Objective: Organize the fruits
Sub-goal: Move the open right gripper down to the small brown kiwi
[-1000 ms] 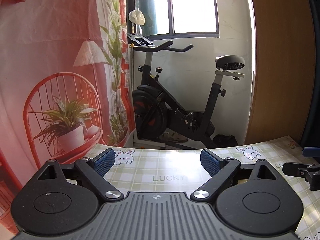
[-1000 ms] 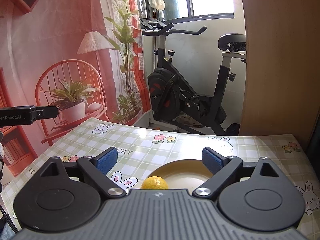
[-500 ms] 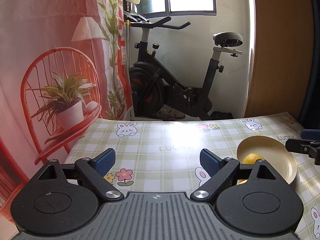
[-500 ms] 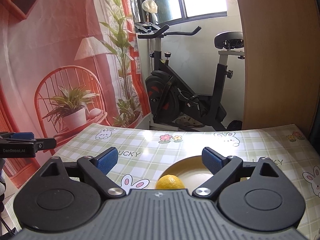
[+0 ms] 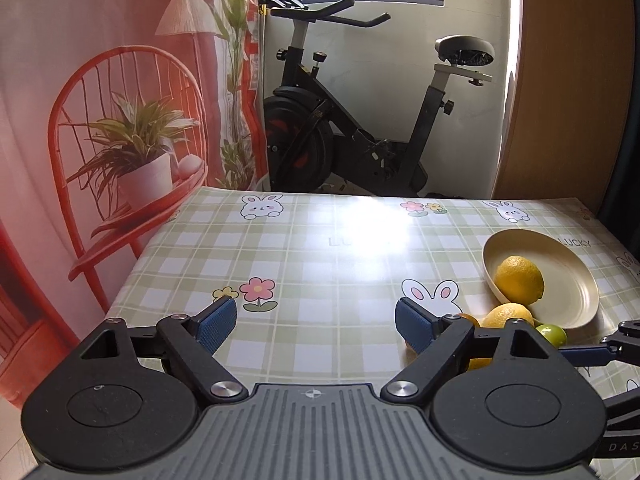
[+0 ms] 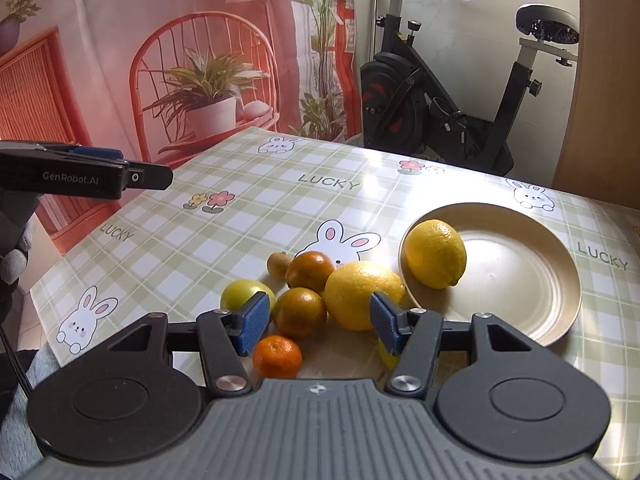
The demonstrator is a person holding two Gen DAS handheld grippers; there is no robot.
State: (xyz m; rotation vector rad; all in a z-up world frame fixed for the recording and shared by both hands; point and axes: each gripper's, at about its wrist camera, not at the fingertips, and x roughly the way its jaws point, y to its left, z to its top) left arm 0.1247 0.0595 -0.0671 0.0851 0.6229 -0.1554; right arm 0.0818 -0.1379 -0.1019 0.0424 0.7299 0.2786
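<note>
A tan plate (image 6: 520, 280) holds one lemon (image 6: 436, 254). Left of the plate lies a pile: a second lemon (image 6: 360, 292), two dark oranges (image 6: 310, 270), a small mandarin (image 6: 277, 356), a green fruit (image 6: 244, 294) and a small brown fruit (image 6: 279, 263). My right gripper (image 6: 318, 322) hovers over the pile with its jaws closing. A dark orange and the mandarin show between its pads, which touch nothing. My left gripper (image 5: 316, 324) is wide, closing slightly, with only bare tablecloth between its fingers. It is left of the plate (image 5: 568, 280) and the lemon on it (image 5: 519, 280).
A green checked tablecloth (image 5: 320, 248) covers the table, whose far edge meets an exercise bike (image 5: 360, 128). A red printed backdrop (image 5: 120, 100) hangs on the left and a wooden panel (image 5: 568, 80) stands on the right. A gloved hand (image 6: 14, 256) shows at the left.
Both grippers have tipped down and come lower over the table. The fruit pile has come into the right wrist view, and the right jaws have narrowed markedly.
</note>
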